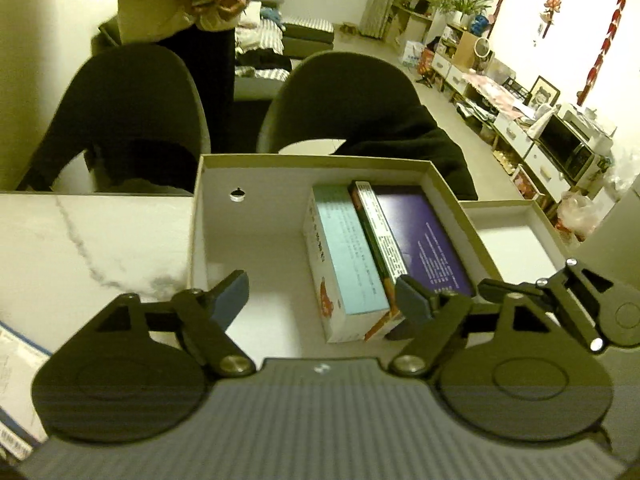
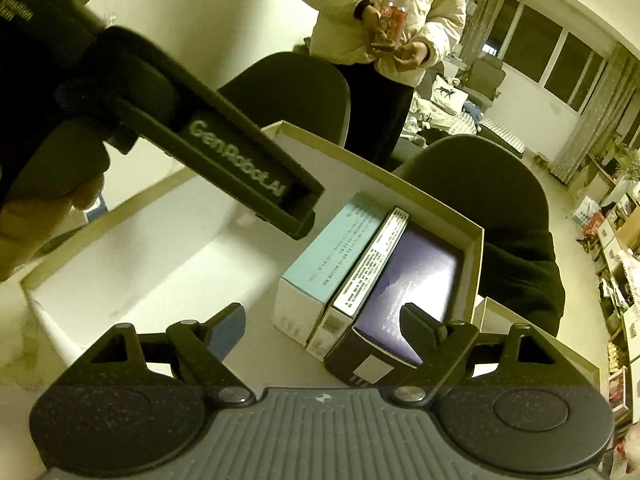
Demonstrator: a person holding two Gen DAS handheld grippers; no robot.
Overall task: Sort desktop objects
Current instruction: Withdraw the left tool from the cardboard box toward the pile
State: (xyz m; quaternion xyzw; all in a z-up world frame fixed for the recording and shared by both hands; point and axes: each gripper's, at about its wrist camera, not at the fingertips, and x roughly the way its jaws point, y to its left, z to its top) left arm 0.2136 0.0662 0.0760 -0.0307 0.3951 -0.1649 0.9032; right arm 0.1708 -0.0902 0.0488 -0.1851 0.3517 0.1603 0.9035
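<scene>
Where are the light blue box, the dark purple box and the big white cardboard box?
light blue box [image 1: 352, 256], left wrist view, top face.
dark purple box [image 2: 416, 280], right wrist view, top face.
big white cardboard box [image 1: 256, 236], left wrist view, bare inside floor.

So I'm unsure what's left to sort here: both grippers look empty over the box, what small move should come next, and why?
Probably swing the left gripper left toward the blue-edged box on the marble table and grasp it. Both jaws stand open and empty, the right gripper too. The white box already holds three packages along its right side, its left half bare.
</scene>
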